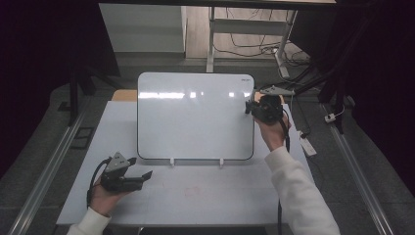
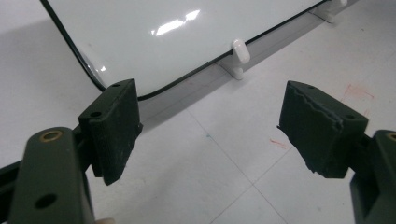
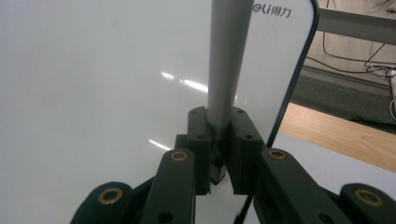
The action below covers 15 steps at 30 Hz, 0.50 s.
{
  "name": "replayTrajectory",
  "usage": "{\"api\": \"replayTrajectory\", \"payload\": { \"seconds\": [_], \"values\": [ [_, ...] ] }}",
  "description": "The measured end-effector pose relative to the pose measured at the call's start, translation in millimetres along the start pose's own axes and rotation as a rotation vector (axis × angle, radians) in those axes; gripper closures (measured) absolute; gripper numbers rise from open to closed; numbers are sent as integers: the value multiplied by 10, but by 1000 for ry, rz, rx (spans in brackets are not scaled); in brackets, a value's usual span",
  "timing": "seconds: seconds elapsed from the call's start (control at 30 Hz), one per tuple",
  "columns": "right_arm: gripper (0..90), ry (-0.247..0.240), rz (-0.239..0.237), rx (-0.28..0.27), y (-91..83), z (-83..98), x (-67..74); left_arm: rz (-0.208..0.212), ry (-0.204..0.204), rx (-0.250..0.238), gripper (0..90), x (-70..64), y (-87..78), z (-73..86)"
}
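Observation:
A white whiteboard (image 1: 195,117) with a thin black rim leans back on small white feet (image 1: 172,161) in the middle of the white table (image 1: 161,200). My right gripper (image 1: 258,108) is at the board's upper right edge, shut on a grey pen-like stick (image 3: 224,70) that points up in front of the board (image 3: 93,70). My left gripper (image 1: 144,175) rests low at the front left of the table, jaws wide open with nothing between them. In the left gripper view it (image 2: 210,107) faces the board's lower corner (image 2: 163,37) and one foot (image 2: 239,53).
Faint red marks (image 2: 357,91) stain the table in front of the board. A bare wooden strip (image 3: 336,135) runs behind the board. Desk legs and loose cables (image 1: 254,49) lie on the floor beyond the table. Metal rails (image 1: 49,166) flank the table.

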State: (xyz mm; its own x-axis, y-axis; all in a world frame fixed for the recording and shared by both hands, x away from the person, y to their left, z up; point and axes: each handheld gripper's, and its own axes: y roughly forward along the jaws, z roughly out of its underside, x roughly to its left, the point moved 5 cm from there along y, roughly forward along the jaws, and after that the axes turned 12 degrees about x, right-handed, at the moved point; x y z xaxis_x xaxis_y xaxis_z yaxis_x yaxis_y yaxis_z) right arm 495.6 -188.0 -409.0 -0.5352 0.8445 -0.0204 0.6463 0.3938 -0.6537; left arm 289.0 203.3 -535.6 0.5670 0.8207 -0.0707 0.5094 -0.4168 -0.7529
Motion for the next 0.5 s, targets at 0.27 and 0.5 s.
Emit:
{"api": "replayTrajectory", "payload": {
  "seconds": [0.27, 0.5],
  "values": [
    [796, -6, 86, -26, 210, -288, 14, -3, -11, -4, 210, 32, -11, 23],
    [787, -1, 157, -65, 299, -313, 56, -3, -12, -5, 210, 43, -17, 41]
  ]
}}
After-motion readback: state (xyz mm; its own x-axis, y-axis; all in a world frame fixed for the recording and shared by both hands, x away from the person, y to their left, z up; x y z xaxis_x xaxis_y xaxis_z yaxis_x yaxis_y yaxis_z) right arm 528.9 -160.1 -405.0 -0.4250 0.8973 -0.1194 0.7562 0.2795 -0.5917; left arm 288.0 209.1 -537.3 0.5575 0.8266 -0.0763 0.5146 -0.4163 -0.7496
